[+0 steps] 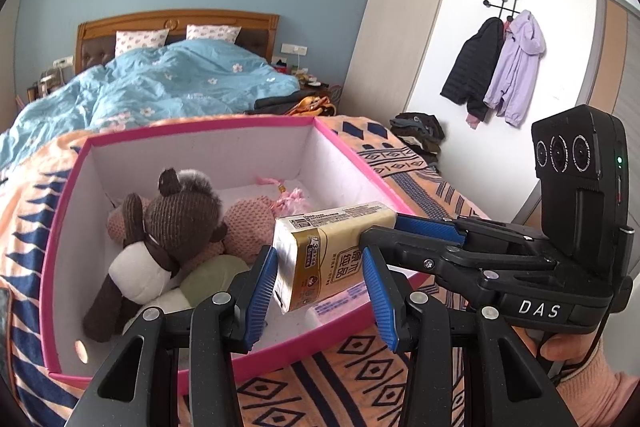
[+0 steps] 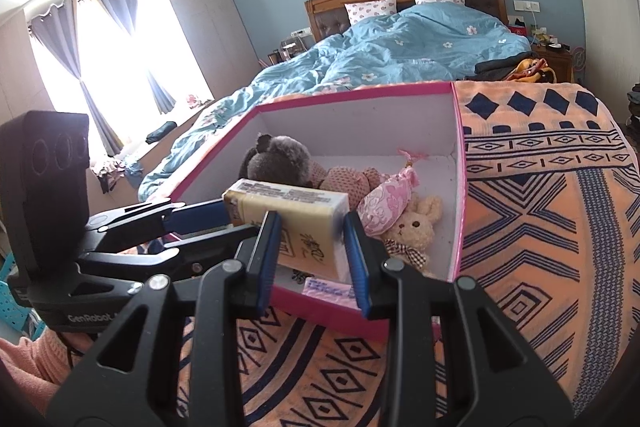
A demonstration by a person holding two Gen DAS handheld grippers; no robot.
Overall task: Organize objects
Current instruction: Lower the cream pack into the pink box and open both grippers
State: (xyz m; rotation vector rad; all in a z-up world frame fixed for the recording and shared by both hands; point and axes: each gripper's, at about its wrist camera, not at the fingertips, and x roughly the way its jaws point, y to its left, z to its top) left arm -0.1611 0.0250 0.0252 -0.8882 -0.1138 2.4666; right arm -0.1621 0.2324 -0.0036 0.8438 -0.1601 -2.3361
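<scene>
You had the tissue pack (image 1: 328,255) pinched from both ends, over the near right corner of the pink box (image 1: 68,227). Left gripper (image 1: 320,287): pads closed on its short sides. Right gripper (image 2: 310,251): likewise clamped, coming in from about 3 o'clock in the left view.

Handling, as judged: light, soft, film-wrapped. The wrapper looked slick and the body would give under squeeze, so the flat short faces were the right purchase; corners would have crumpled.

Box contents: brown plush (image 1: 160,243) at 9 o'clock of the pack, pink pouch (image 2: 386,201) and cream bunny (image 2: 412,231) at about 3 o'clock in the right view. Free floor showed just below the pack. The box sat on a patterned blanket (image 2: 540,227).
</scene>
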